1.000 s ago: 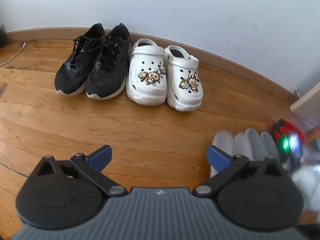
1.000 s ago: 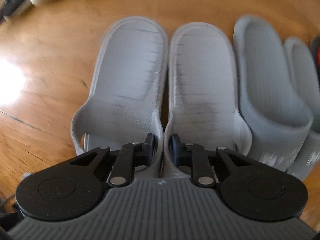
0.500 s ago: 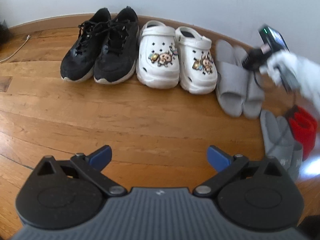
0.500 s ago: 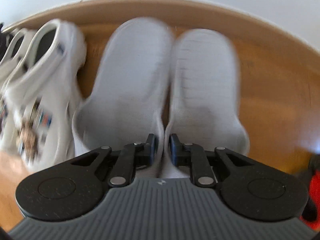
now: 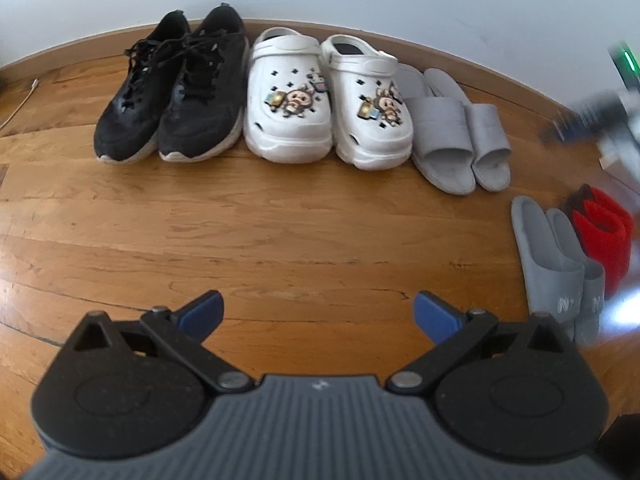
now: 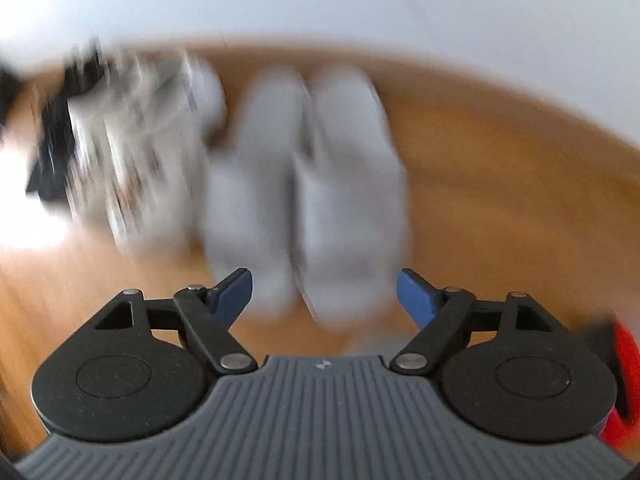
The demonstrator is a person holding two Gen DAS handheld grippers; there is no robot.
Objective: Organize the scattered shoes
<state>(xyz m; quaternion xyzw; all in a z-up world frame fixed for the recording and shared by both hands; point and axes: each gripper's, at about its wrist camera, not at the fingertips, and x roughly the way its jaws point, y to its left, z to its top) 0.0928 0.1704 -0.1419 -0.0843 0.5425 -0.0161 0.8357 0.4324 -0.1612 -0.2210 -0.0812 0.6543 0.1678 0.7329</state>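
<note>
Along the skirting board (image 5: 460, 62) we see three pairs of shoes lined up, toes pointing away from the wall (image 5: 400, 0). Taking the white clogs (image 5: 328, 104) as our landmark: the black sneakers (image 5: 172, 92) sit just to their left, the nearer sneaker touching or almost touching the left clog, and the grey slippers (image 5: 460, 132) sit just to their right, close against the right clog. Well to the right of the clogs and farther out from the wall, a second grey pair (image 5: 552, 256) lies on the wooden floor (image 5: 280, 232), with a red slipper (image 5: 600, 232) right beside it on the far side.

Our left gripper (image 5: 318, 312) hangs over bare floor in front of the clogs, its blue-tipped fingers (image 5: 200, 312) spread wide with nothing between them.

Our right gripper (image 6: 324, 290) has just been opening; its jaws now stand well apart and its pads press on nothing. From the right wrist view, which is heavily blurred, the grey slippers (image 6: 312, 184) lie side by side beyond the spread fingers, resting on the floor beside the smeared shape of the clogs (image 6: 140, 148). In the left wrist view that gripper (image 5: 592, 116) shows only as a dark blur far right of the clogs, above the floor.
</note>
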